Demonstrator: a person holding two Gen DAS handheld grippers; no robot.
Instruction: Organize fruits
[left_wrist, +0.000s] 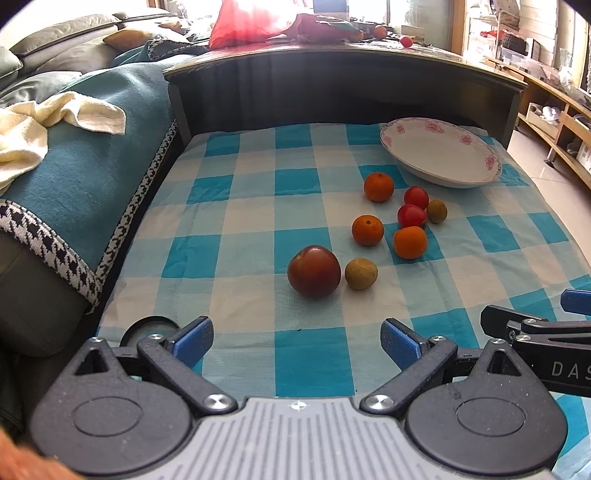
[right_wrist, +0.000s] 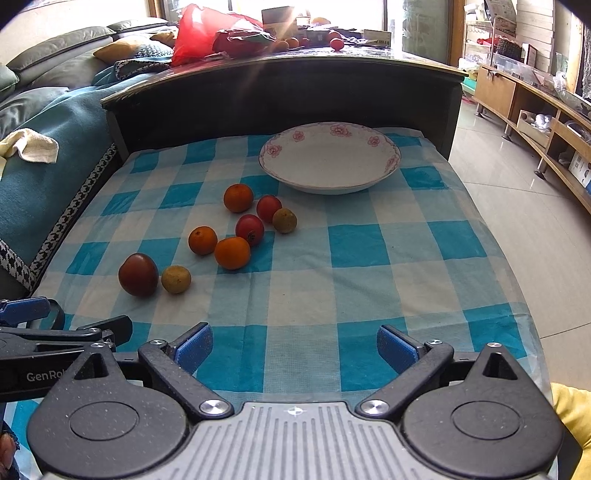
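Several fruits lie on a blue checked cloth (left_wrist: 295, 350). A dark red apple (left_wrist: 314, 271) (right_wrist: 138, 274) is nearest, with a yellow-brown fruit (left_wrist: 361, 273) (right_wrist: 176, 279) beside it. Behind them lie three oranges, one of them (left_wrist: 367, 230) (right_wrist: 202, 240) in the middle, two red tomatoes (left_wrist: 412, 216) (right_wrist: 250, 229), and another yellow-brown fruit (left_wrist: 436, 211) (right_wrist: 284, 220). An empty white plate (left_wrist: 439, 155) (right_wrist: 328, 158) with pink flowers stands at the back. My left gripper (left_wrist: 297, 341) is open and empty, short of the apple. My right gripper (right_wrist: 294, 345) is open and empty, right of the left one.
A dark wooden board (left_wrist: 332, 88) rises behind the cloth, with a red bag (right_wrist: 199, 33) and more fruit on top. A teal sofa cover (left_wrist: 85, 173) with a cream towel (left_wrist: 44, 122) lies left. Floor and low shelves (right_wrist: 535, 110) are right.
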